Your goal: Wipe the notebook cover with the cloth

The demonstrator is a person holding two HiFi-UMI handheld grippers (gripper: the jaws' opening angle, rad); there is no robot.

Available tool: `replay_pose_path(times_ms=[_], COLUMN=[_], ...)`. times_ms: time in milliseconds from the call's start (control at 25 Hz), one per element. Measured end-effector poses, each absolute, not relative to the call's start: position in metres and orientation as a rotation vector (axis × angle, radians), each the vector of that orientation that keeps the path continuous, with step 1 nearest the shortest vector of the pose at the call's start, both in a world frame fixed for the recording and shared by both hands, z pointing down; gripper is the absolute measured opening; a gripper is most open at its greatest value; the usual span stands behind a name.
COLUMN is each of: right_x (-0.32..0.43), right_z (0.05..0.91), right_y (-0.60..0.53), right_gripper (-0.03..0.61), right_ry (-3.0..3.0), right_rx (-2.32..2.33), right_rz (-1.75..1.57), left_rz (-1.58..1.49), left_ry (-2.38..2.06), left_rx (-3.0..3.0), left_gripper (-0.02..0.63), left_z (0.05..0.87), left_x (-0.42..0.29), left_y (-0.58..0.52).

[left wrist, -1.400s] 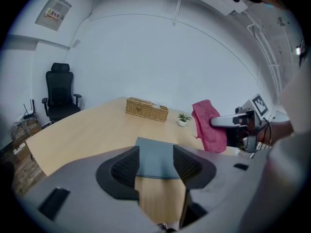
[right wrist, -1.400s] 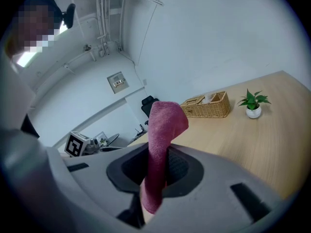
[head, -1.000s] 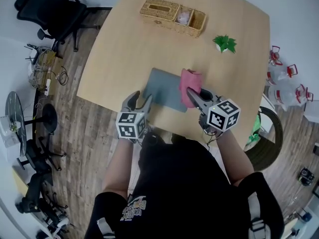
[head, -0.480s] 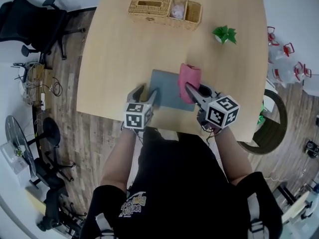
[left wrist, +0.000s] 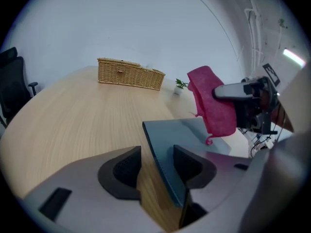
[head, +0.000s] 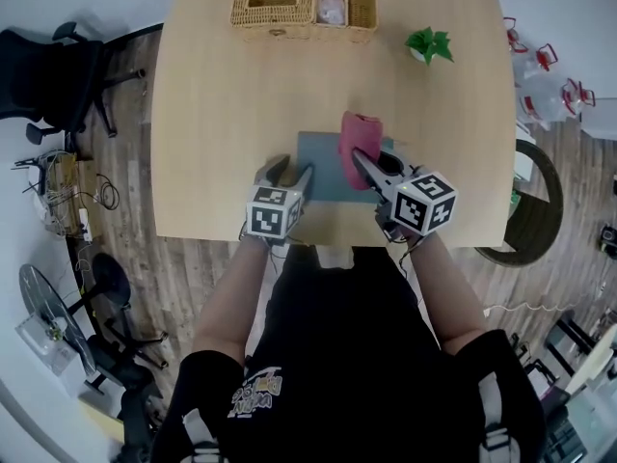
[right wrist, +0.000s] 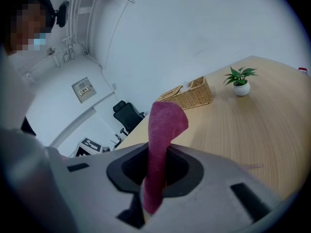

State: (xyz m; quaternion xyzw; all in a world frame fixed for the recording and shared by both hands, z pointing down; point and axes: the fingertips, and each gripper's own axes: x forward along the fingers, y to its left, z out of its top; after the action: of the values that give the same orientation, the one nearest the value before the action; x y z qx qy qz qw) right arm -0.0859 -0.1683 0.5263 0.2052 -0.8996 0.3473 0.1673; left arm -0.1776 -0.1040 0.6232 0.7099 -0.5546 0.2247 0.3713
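Observation:
A grey notebook [head: 326, 167] lies flat near the front edge of the wooden table [head: 217, 114]. My left gripper [head: 289, 173] is open at the notebook's near left corner. In the left gripper view that corner [left wrist: 167, 166] runs between the jaws, close to the right one, with bare wood showing beside the left one. My right gripper [head: 372, 167] is shut on a pink cloth [head: 359, 143], which stands up from its jaws [right wrist: 163, 130] over the notebook's right side. The cloth [left wrist: 211, 101] hangs just above the cover.
A wicker basket [head: 304, 10] stands at the table's far edge, with a small potted plant [head: 429, 44] to its right. The table's front edge [head: 193, 231] is just behind both grippers. An office chair [head: 48, 66] stands on the floor at the left.
My left gripper has moved forward and to the right until its jaws straddle the notebook's near left corner. The right gripper keeps the cloth over the notebook's right side.

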Motion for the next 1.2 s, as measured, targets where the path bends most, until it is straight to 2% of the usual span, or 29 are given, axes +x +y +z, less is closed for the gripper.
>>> replay_pose_path(times_ms=[760,1200], right_x=[-0.155,-0.180], right_z=[0.575,0.609], right_y=[-0.150,-0.149], right_gripper=[0.064,0.064], right_ry=[-2.417,-2.281], right_rx=[0.642,0.622], right_rz=[1.011,0.866], left_rz=[0.557,0.557], left_ry=[-1.377,-1.371], left_rx=[1.855,1.858], left_gripper=[0.195,0.193], left_z=[0.622,0.622], left_x=[-0.176,-0.178], left_y=[-0.101,-0.101])
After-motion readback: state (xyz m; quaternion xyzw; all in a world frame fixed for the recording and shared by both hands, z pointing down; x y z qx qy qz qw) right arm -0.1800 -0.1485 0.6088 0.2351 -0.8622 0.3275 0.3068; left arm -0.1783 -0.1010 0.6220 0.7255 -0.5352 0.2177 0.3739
